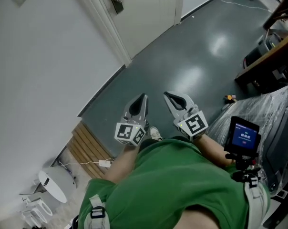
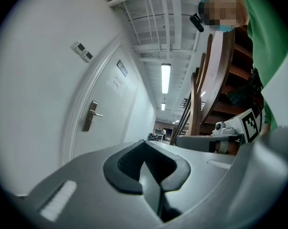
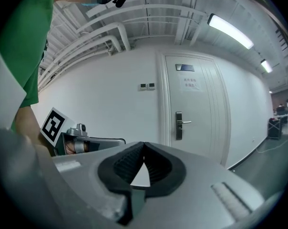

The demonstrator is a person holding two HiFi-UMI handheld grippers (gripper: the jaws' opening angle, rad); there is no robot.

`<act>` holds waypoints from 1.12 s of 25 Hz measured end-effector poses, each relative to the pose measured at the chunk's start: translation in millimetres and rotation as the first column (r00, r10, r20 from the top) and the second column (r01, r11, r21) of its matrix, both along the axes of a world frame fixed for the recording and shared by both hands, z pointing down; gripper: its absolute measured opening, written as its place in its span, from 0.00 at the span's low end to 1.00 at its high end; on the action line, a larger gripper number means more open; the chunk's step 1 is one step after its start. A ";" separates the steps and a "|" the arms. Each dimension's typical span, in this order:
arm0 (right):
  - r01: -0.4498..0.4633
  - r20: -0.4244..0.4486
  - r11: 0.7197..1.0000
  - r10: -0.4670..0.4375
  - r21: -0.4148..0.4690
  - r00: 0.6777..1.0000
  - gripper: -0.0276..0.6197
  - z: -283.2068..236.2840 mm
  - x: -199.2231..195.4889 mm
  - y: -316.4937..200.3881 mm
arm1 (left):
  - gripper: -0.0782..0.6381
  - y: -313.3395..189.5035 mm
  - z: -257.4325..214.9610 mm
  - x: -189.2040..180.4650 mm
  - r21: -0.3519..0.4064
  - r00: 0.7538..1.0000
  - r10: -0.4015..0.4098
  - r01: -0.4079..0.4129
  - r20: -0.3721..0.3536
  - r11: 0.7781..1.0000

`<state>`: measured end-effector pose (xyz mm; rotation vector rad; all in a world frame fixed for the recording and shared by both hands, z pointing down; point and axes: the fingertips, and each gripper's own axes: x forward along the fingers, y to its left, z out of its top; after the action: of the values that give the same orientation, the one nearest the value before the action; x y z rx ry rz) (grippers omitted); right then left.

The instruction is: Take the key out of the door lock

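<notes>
- The left gripper point(image 1: 142, 99) and right gripper point(image 1: 169, 97) are side by side and level, each with its jaws pressed together on nothing.
- The door point(image 1: 149, 18) is well ahead, and its lock point(image 1: 117, 3) is on the handle plate. The key is too small to make out from here.
- The step in hand looks like the approach.
- Get close first and square one gripper to the lock.
- Open the jaws only once near the key, grip its head flat, and pull straight out without twisting.
</notes>
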<state>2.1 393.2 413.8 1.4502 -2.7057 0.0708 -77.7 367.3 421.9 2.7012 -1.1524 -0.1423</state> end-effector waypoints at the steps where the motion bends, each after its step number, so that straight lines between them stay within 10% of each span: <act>1: -0.002 -0.002 1.000 0.003 0.009 1.000 0.05 -2.7 2.2 1.3 | 0.11 1.7 -2.0 0.9 0.007 1.000 0.000 0.000 0.005 1.000; 8: -0.011 -0.027 1.000 0.011 -0.016 1.000 0.05 2.7 -44.0 -96.9 | 0.11 -90.7 12.5 -49.3 -0.028 1.000 0.002 -0.002 0.008 1.000; 15: 0.015 -0.036 1.000 -0.014 0.015 0.999 0.05 -1.8 -45.9 -91.7 | 0.11 -78.8 9.6 -54.3 -0.008 1.000 -0.017 0.017 0.008 1.000; 28: 0.090 -0.004 0.996 -0.089 0.015 0.996 0.05 6.5 5.7 -241.4 | 0.11 -220.0 9.8 -6.7 -0.008 0.995 -0.094 0.094 0.044 0.996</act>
<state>7.8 151.7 420.3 1.3292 -2.7698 0.0429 -84.4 147.2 431.7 2.6545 -1.2901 -0.0914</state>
